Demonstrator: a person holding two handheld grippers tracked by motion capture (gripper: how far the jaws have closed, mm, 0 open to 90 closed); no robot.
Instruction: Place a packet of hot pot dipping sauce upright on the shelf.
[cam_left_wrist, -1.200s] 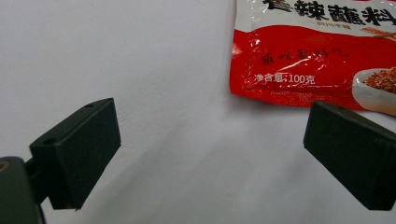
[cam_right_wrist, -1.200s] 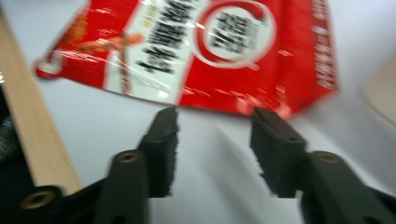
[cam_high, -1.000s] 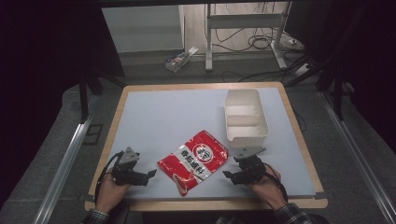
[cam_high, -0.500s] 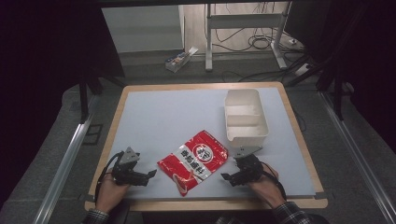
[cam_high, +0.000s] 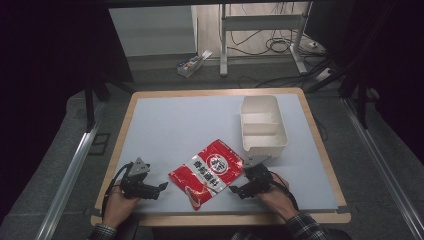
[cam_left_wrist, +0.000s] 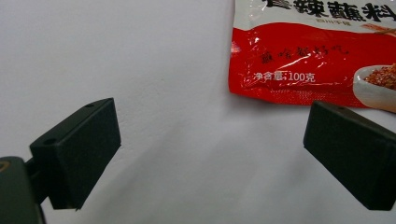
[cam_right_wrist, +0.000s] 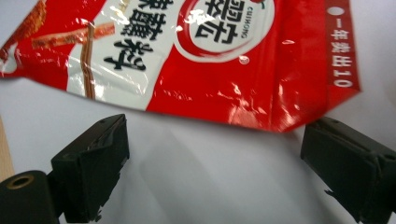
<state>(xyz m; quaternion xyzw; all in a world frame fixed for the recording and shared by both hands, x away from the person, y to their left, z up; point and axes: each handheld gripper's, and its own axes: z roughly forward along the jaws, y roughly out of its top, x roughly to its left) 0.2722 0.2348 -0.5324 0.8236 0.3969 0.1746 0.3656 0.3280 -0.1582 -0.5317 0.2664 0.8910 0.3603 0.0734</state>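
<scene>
While the red seasoning pouch (cam_high: 210, 171) lies flat on the grey mat of the bench (cam_high: 175, 125), near the near edge and turned slantwise between the two hands, the step in hand looks like a pickup from its right edge, so the approach should stay low and square to that edge. Seen in the right gripper view, the pouch (cam_right_wrist: 201, 60) has its sealed side seam just beyond the jaw tips, lifted slightly off the mat with a shadow under it, which gives a lip to slide one jaw beneath. The right tool (cam_high: 241, 188) stands spread, with nothing between its jaws, and its jaws have just been opening; it would do well to come forward until the seam sits well inside the pads before closing, since a pinch on the very border of glossy film is likely to slip. The left tool (cam_high: 161, 187) is also spread and empty, near the pouch's near left corner (cam_left_wrist: 280, 91) but apart from it, and could steady that corner if the pouch skids. Further off on the right, the white divided tray (cam_high: 263, 127) stands near the pouch's far corner; a lift should clear its near wall rather than drag the pouch against it
</scene>
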